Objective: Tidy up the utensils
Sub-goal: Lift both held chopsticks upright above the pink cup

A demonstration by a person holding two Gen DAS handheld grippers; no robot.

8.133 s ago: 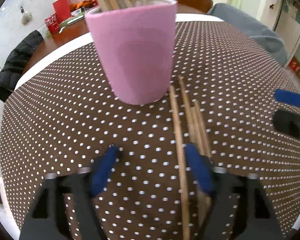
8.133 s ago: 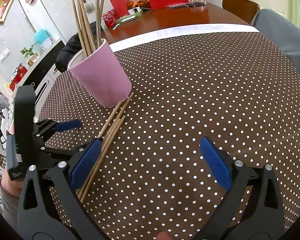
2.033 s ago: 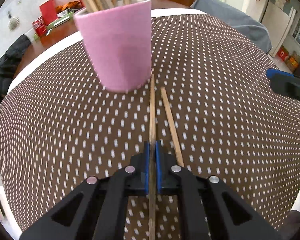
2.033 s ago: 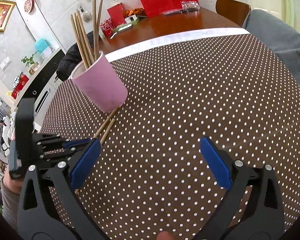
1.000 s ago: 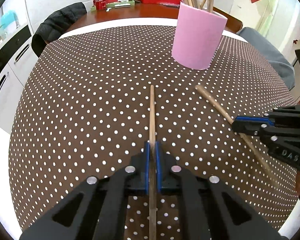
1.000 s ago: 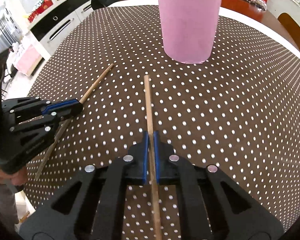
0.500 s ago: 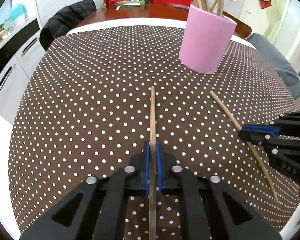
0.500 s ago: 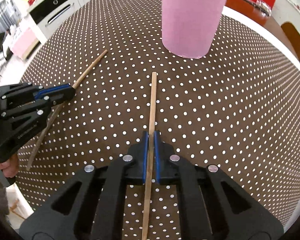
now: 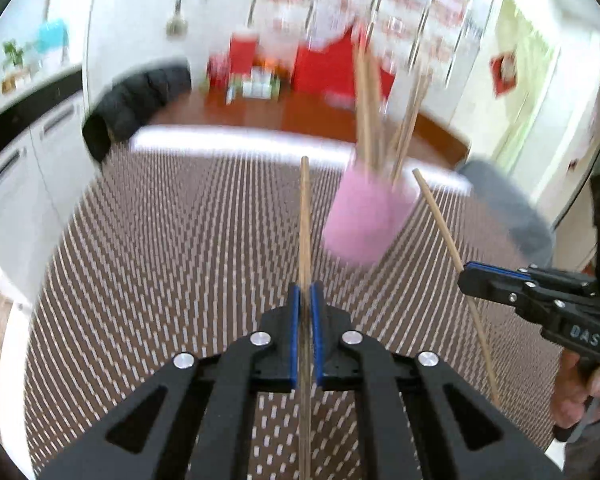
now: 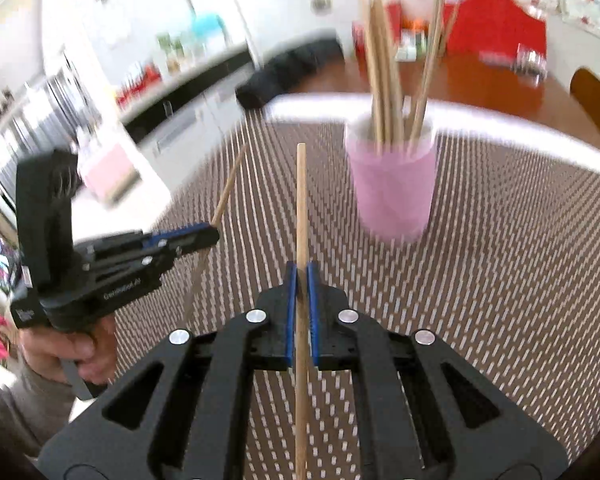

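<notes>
Pink cup [image 10: 394, 184] of upright chopsticks standing ahead and slightly right of both grippers on the dotted tablecloth [image 10: 520, 280], nearer the right one. Left gripper [image 9: 305, 308] clamped narrow on one chopstick [image 9: 305, 216], its length pointing forward, clear of the cloth. Right gripper [image 10: 301, 284] likewise pinching a second chopstick [image 10: 301, 200], tip aimed just left of the cup.

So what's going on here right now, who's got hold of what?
A person holds a gripper in each hand, and each has its jaws shut on one wooden chopstick. The left gripper grips the left chopstick; the right gripper grips the right chopstick. Both sticks are lifted off the brown polka-dot tablecloth, near the pink cup already holding several chopsticks.
</notes>
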